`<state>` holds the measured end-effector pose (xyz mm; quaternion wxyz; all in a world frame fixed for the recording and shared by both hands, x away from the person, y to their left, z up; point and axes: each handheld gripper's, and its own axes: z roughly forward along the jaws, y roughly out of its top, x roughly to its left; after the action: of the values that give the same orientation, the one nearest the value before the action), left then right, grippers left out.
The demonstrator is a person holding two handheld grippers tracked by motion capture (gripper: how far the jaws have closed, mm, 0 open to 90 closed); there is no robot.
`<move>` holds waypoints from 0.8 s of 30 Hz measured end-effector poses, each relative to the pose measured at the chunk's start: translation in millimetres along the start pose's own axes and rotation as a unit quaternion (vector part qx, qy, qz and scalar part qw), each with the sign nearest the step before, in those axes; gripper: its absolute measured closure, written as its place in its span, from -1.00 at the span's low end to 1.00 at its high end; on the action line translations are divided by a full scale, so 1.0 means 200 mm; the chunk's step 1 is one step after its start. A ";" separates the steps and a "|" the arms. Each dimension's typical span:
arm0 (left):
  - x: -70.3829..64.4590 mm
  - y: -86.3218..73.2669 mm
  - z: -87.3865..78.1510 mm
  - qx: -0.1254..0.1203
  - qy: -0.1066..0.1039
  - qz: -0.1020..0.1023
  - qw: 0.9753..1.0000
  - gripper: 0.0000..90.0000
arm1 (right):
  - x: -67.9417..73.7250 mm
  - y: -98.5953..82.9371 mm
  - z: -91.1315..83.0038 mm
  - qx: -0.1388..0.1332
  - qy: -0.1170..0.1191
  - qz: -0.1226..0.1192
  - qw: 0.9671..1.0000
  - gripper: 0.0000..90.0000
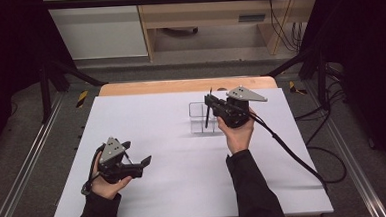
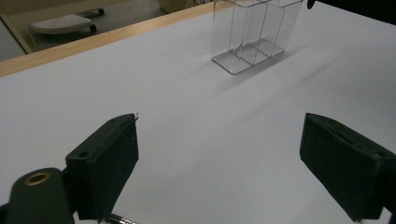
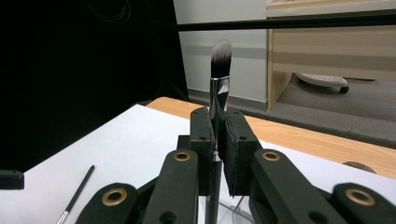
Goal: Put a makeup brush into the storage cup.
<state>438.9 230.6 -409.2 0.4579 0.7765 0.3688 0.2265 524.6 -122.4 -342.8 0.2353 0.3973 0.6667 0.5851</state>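
Table point(image 1: 185, 189) with a white top and a wooden far edge carried everything, and the person's two forearms in dark sleeves came in from the near side. Behind the table stood a wooden shelf unit point(image 1: 226, 11) on grey floor.

The right gripper point(image 1: 212, 103) was held over the far right part of the table, its grey three-cornered plate uppermost and its cable trailing off the right side. Its jaws were closed tight on a makeup brush point(image 3: 218, 79). In the right gripper view the brush stood upright, long axis vertical, with the dark, pale-tipped bristles at the top, a silver ferrule below them and the black handle running down between the jaws. In the high view the handle hung down over a clear plastic organizer point(image 1: 201, 119).

The left gripper point(image 1: 140, 163) rested low near the left front of the table, well apart from the right one, jaws spread wide with nothing between them.

The organizer stood upright on the table, divided into several compartments; which one lay under the brush could not be told.

A second, thinner brush point(image 3: 77, 193) lay flat on the table, slanted, its metal end nearer the camera in the right gripper view.

No brand, label or writing could be read on anything.
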 end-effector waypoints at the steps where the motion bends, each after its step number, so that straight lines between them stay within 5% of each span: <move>1: 0.00 0.00 0.00 0.000 -0.001 0.000 1.000 -0.76 | 0.00 0.00 0.00 -0.002 -0.002 0.000 1.000 0.87; 24: 0.00 0.00 -0.01 0.001 -0.004 0.001 1.000 -0.76 | -0.05 0.09 0.10 -0.021 -0.040 0.002 0.999 0.87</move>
<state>438.3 230.6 -408.0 0.4579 0.7785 0.3664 0.2236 549.1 -118.4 -331.6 0.2684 0.4168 0.6435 0.5833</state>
